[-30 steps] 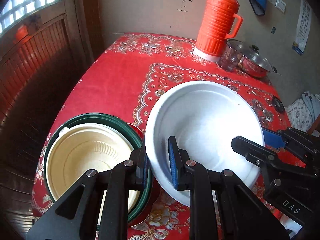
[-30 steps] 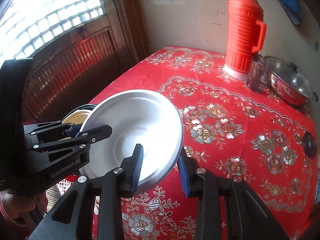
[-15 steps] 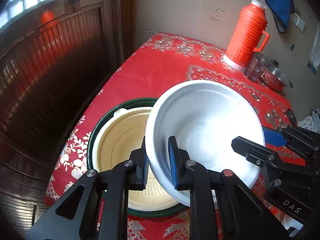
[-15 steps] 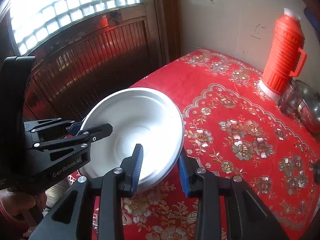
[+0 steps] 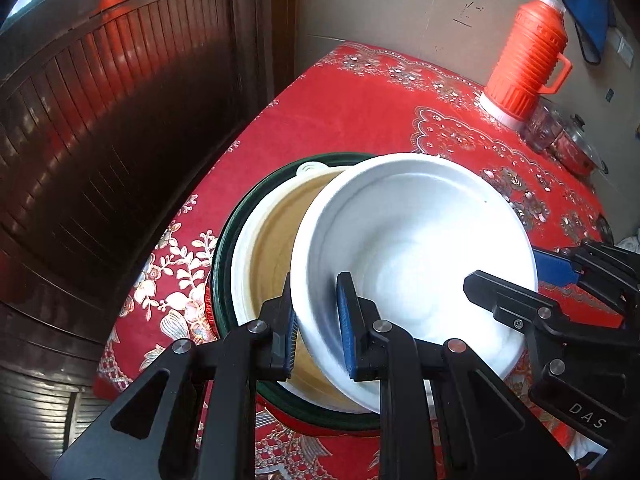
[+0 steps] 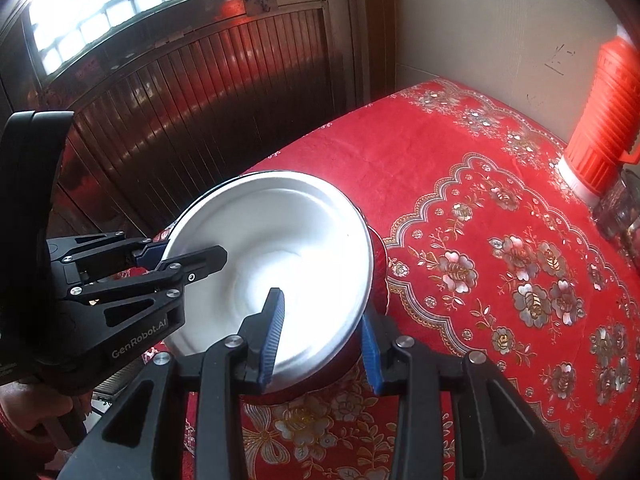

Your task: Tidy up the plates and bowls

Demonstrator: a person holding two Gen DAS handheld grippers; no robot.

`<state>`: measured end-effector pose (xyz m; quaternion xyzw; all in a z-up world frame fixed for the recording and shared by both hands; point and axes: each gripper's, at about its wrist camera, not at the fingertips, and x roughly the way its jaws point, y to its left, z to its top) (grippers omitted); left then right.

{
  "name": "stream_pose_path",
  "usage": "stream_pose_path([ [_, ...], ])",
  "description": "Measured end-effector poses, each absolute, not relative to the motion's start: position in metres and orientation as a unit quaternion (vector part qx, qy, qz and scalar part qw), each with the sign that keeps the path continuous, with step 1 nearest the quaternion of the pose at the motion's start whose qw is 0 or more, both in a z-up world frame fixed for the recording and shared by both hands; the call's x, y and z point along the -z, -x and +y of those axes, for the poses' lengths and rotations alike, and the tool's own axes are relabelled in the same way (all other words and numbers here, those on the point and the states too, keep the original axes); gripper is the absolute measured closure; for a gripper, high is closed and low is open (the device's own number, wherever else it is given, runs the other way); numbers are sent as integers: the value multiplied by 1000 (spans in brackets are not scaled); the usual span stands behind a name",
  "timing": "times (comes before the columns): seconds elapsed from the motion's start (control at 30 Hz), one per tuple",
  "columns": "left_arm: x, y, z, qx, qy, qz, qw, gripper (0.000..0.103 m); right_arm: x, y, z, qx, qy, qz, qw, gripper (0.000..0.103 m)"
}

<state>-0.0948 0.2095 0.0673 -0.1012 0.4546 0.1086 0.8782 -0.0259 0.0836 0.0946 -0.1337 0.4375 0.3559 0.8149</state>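
Both sets of fingers pinch the rim of one white bowl (image 5: 416,248): the left gripper (image 5: 318,322) clamps its near-left edge, and the right gripper (image 6: 320,336), its fingers just eased slightly wider, grips the opposite edge. The bowl hangs tilted over a cream bowl (image 5: 272,248) nested in a green-rimmed plate (image 5: 226,240) on the red-clothed bench (image 6: 460,168).

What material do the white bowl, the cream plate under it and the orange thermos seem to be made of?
White bowl: probably moulded pulp or foam, matte and thin-rimmed, no glaze shine.
Cream plate: likely the same disposable kind, matte, with a small moulded tab on its rim.
Orange thermos: apparently plastic, ribbed casing, moulded handle, slight sheen.
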Motion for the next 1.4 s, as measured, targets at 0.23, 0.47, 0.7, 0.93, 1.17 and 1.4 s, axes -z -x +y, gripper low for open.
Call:
stream_pose_path([
  [0.23,-69,98,219,-123,98,447,881,85,-97,28,95,-363,143,435,811,66],
  [0.47,-64,98,221,-132,95,448,879,85,-90,25,105,-362,151,440,808,65],
  [0.7,-61,94,219,-138,90,452,877,83,-92,25,104,-352,158,434,814,62],
  [0.93,-67,96,222,-138,98,441,882,81,-93,21,101,-353,147,431,817,56],
  [1.17,-82,106,225,-149,117,392,900,53,-95,19,92,-348,127,427,825,48],
  [1.4,-84,114,215,-182,99,376,903,53,-103,29,81,-336,102,403,845,23],
])
